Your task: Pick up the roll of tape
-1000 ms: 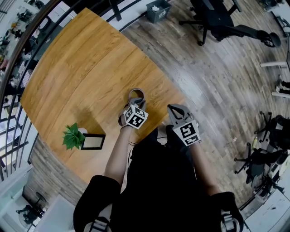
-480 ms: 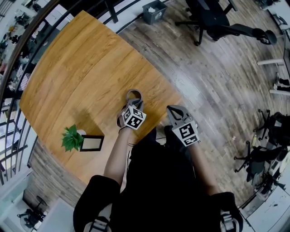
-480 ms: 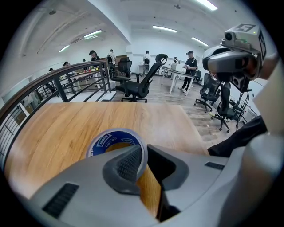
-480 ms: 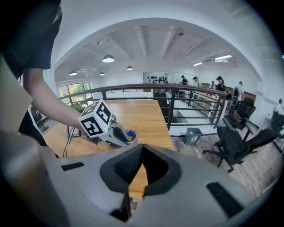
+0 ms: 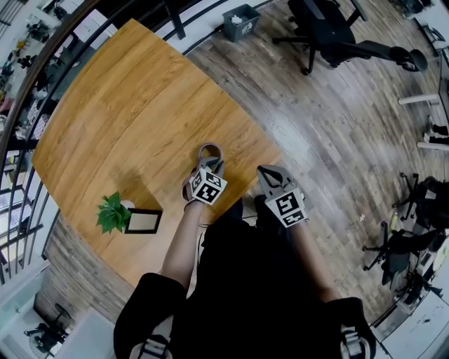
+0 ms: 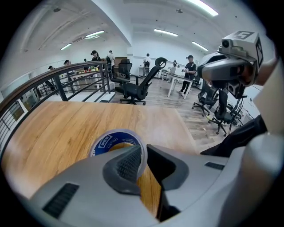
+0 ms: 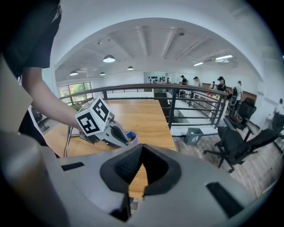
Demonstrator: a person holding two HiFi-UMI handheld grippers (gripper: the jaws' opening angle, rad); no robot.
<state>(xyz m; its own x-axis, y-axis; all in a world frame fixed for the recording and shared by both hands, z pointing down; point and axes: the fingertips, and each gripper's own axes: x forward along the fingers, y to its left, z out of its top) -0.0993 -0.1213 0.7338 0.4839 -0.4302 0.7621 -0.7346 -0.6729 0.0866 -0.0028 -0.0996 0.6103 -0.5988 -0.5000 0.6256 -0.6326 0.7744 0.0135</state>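
The roll of tape [image 5: 209, 149], grey with a blue printed core, lies flat on the wooden table [image 5: 126, 105] near its right edge. My left gripper [image 5: 210, 163] points down at it. In the left gripper view the roll [image 6: 116, 139] has one jaw inside its hole and the other outside. The left gripper [image 6: 144, 153] has its jaws closing on the roll's wall, with a sliver of gap still showing at the outer pad. My right gripper [image 5: 269, 172] hovers just off the table's edge, shut and empty [image 7: 142, 153]. From there the roll [image 7: 130, 136] shows at the left gripper's tip.
A small potted plant [image 5: 111, 210] and a picture frame [image 5: 144, 220] stand near the table's near-left edge. A black railing [image 7: 177, 95] runs behind the table. Office chairs [image 5: 337, 31] and a grey bin [image 5: 244, 15] stand on the wooden floor to the right.
The left gripper has shifted only slightly at the roll, which lies where it was. The right gripper has stayed put.
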